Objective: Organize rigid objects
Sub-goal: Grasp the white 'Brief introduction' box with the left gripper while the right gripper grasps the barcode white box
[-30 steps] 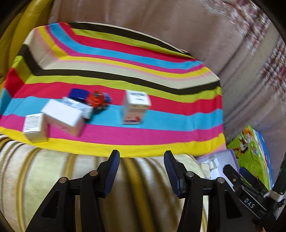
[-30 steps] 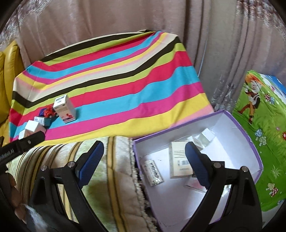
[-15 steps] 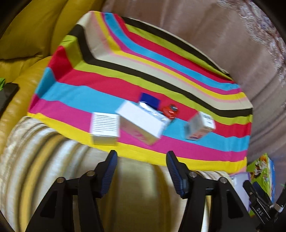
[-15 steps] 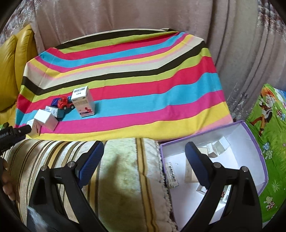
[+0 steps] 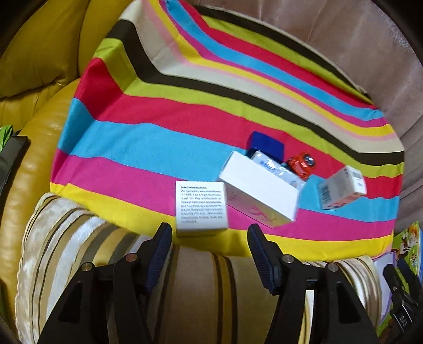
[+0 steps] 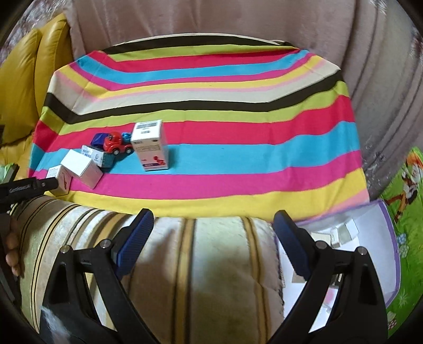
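Observation:
On the striped cloth (image 5: 164,148) lie a small white box with printed text (image 5: 201,209), a long white box (image 5: 260,189), a silvery packet (image 5: 277,169), a blue block (image 5: 265,145), a red toy car (image 5: 301,164) and an upright white carton (image 5: 342,188). My left gripper (image 5: 208,248) is open and empty, just short of the text box. My right gripper (image 6: 211,232) is open and empty over the striped cushion (image 6: 211,264). The carton (image 6: 150,145), car (image 6: 115,143) and long box (image 6: 80,169) show at its left.
A purple-edged white box (image 6: 370,251) holding several small items stands at the right on a green cartoon mat (image 6: 407,185). A yellow leather sofa (image 5: 39,66) is at the left. Pinkish curtains (image 6: 211,18) hang behind the cloth.
My left gripper has swung left and closer to the boxes; the text box now sits just ahead of its fingers. My right gripper has swung left, away from the purple-edged box.

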`<state>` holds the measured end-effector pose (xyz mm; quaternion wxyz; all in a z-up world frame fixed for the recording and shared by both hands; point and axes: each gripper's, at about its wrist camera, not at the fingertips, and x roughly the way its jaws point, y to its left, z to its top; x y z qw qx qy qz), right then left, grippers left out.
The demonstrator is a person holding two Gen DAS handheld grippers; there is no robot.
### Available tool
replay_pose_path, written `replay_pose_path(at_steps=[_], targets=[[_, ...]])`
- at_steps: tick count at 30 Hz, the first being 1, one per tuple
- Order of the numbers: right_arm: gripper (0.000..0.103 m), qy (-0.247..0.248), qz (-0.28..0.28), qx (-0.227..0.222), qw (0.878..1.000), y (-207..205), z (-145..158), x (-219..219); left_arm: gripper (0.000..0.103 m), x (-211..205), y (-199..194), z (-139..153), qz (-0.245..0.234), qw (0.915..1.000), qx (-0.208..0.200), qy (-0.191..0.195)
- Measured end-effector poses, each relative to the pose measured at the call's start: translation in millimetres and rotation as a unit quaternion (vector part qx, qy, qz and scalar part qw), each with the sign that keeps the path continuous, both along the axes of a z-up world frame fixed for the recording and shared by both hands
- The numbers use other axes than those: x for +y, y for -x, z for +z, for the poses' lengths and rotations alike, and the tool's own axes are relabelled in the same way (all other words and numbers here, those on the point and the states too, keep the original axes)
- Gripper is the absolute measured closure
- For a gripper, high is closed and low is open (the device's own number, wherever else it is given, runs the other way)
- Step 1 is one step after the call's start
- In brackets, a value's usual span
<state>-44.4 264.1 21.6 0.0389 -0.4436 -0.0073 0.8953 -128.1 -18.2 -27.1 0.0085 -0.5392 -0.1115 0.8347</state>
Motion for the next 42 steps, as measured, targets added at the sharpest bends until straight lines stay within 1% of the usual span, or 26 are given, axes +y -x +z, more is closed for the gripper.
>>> replay_pose_path(at_steps=[5, 6, 8, 9, 16, 22, 26, 33, 35, 36, 37, 38, 40, 42], targets=[[0.009, -0.006, 0.019, -0.005, 1.000, 16.2, -2.2, -13.3, 0.044, -0.7, 16.2, -10.0, -0.001, 0.9997, -0.017, 0.016], [0.009, -0.007, 0.021, -0.008, 1.000, 20.4, -3.2, -15.9, 0.046, -1.2, 18.5, -12.1, 0.001, 0.9997, -0.020, 0.017], [0.009, -0.006, 0.027, -0.011, 1.000, 27.0, -5.2, -19.8, 0.057, -1.7, 22.3, -14.6, 0.000, 0.9996, -0.023, 0.019], [0.009, -0.007, 0.031, -0.014, 0.999, 32.7, -6.6, -23.0, 0.058, -1.8, 23.3, -15.9, -0.002, 0.9995, -0.025, 0.018], [0.009, -0.016, 0.050, -0.017, 0.998, 61.5, -12.0, -41.8, 0.059, -6.7, 16.9, -14.9, 0.005, 1.0000, -0.005, 0.006], [0.009, -0.020, 0.068, -0.033, 0.997, 85.1, -21.2, -59.1, 0.059, -12.8, 5.9, -7.2, 0.021, 0.9995, 0.025, -0.001], [0.009, -0.017, 0.064, -0.040, 0.997, 100.7, -26.1, -62.4, 0.059, -15.4, 1.4, -2.7, 0.029, 0.9987, 0.042, 0.001], [0.010, -0.023, 0.051, -0.058, 0.997, 122.5, -40.1, -67.2, 0.059, -17.7, -0.3, -1.2, 0.030, 0.9985, 0.047, -0.004], [0.013, -0.024, 0.047, -0.059, 0.997, 125.5, -42.1, -66.2, 0.059, -17.1, 1.1, -2.2, 0.031, 0.9984, 0.048, -0.005], [0.019, -0.023, 0.045, -0.062, 0.997, 128.2, -44.5, -65.7, 0.059, -16.8, 2.5, -3.0, 0.031, 0.9983, 0.048, -0.005], [0.030, -0.022, 0.044, -0.066, 0.997, 130.0, -46.5, -66.4, 0.059, -17.3, 1.9, -2.8, 0.032, 0.9983, 0.049, -0.005], [0.036, -0.019, 0.044, -0.072, 0.996, 131.5, -49.0, -66.1, 0.059, -18.3, 0.6, -2.2, 0.032, 0.9982, 0.050, -0.006], [0.053, -0.015, 0.047, -0.082, 0.995, 132.7, -54.0, -65.8, 0.059, -18.3, 0.2, -1.8, 0.033, 0.9981, 0.051, -0.006], [0.056, -0.010, 0.051, -0.083, 0.995, 131.4, -56.3, -66.1, 0.059, -18.4, 0.7, -1.8, 0.034, 0.9980, 0.053, -0.005]])
